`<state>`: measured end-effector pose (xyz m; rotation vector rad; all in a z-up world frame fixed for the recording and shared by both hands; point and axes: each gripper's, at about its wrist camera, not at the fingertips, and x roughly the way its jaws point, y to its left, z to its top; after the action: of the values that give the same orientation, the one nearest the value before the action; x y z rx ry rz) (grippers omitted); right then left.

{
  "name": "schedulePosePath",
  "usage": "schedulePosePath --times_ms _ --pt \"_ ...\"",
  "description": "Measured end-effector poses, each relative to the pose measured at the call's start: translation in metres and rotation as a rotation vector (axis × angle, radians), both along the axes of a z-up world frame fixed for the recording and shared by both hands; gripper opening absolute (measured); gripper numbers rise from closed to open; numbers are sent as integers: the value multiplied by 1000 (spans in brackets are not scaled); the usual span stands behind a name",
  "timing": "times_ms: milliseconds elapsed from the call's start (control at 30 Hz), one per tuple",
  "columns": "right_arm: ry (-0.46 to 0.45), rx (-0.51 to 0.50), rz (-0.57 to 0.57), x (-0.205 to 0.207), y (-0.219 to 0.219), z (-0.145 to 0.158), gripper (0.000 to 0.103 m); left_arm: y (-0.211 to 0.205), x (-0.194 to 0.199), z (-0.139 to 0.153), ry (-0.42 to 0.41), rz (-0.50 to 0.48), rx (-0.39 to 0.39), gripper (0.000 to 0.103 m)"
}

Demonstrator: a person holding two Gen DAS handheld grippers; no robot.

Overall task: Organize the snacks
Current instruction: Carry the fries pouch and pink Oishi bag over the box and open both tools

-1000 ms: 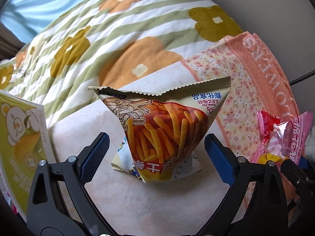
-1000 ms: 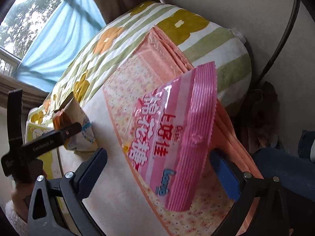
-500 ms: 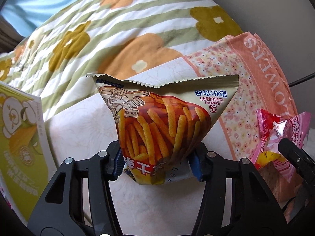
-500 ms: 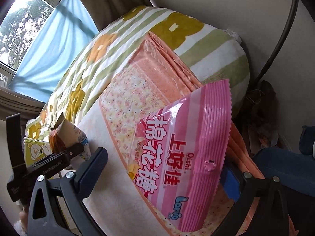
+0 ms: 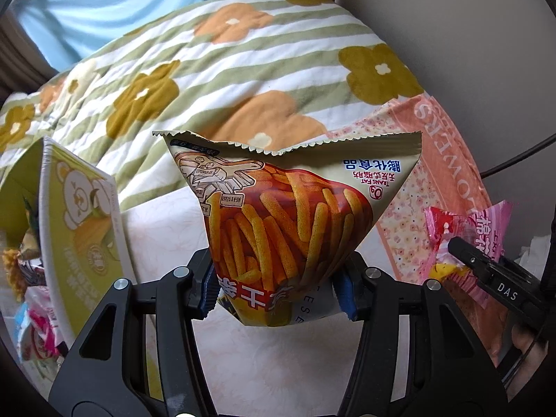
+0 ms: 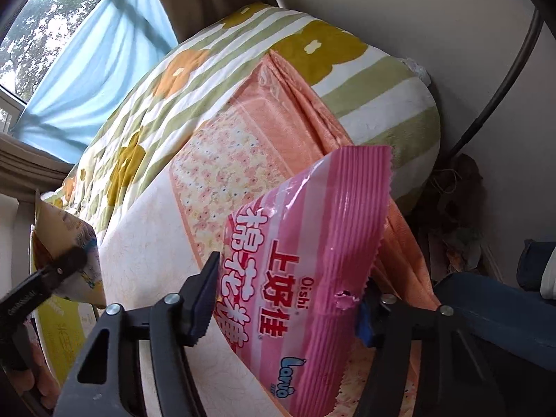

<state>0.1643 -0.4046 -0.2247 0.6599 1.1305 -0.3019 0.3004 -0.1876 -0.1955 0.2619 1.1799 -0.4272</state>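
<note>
Your left gripper (image 5: 278,293) is clamped on the lower end of the fries snack bag (image 5: 288,215); both blue pads press into its sides, and the bag stands upright between them with its serrated top edge toward 12 o'clock.

Your right gripper (image 6: 285,304) has just been closing its jaws around the pink marshmallow bag (image 6: 305,278). The left pad touches the bag's edge at 9 o'clock. The right pad at 3 o'clock is mostly hidden behind the bag, so you cannot confirm from the pictures that the grip is complete.

Both bags sit over the cream cloth (image 5: 156,229), with its pink floral border (image 5: 448,160) at 1 o'clock and the striped flower blanket (image 5: 208,80) at 12 o'clock.

Only the left wrist view shows the inside of the green bear box (image 5: 83,229) at 9 o'clock, with 1 or more snack packets (image 5: 34,333) in it, contents unclear. Only the right wrist view shows the window (image 6: 41,34), the blue curtain (image 6: 104,69) and a dark cable (image 6: 500,80) at 2 o'clock.
</note>
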Motion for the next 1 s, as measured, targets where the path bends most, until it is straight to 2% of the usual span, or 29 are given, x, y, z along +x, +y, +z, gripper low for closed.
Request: schedulePosePath --times_ms 133,233,367,533,733,1000 --pt "-62 26 5 -3 8 23 58 14 -4 29 -43 5 -23 50" --pt "-105 6 48 2 19 48 58 30 -4 55 -87 22 -46 50" --pt "-172 -40 153 19 41 91 58 60 -1 89 -138 69 -62 50" --pt "-267 -70 335 49 92 142 58 116 3 121 -182 176 -80 50" --pt "-333 -23 539 80 169 168 58 192 3 133 -196 322 -76 50" --pt "-335 58 741 116 262 167 58 276 26 122 -153 432 -46 50"
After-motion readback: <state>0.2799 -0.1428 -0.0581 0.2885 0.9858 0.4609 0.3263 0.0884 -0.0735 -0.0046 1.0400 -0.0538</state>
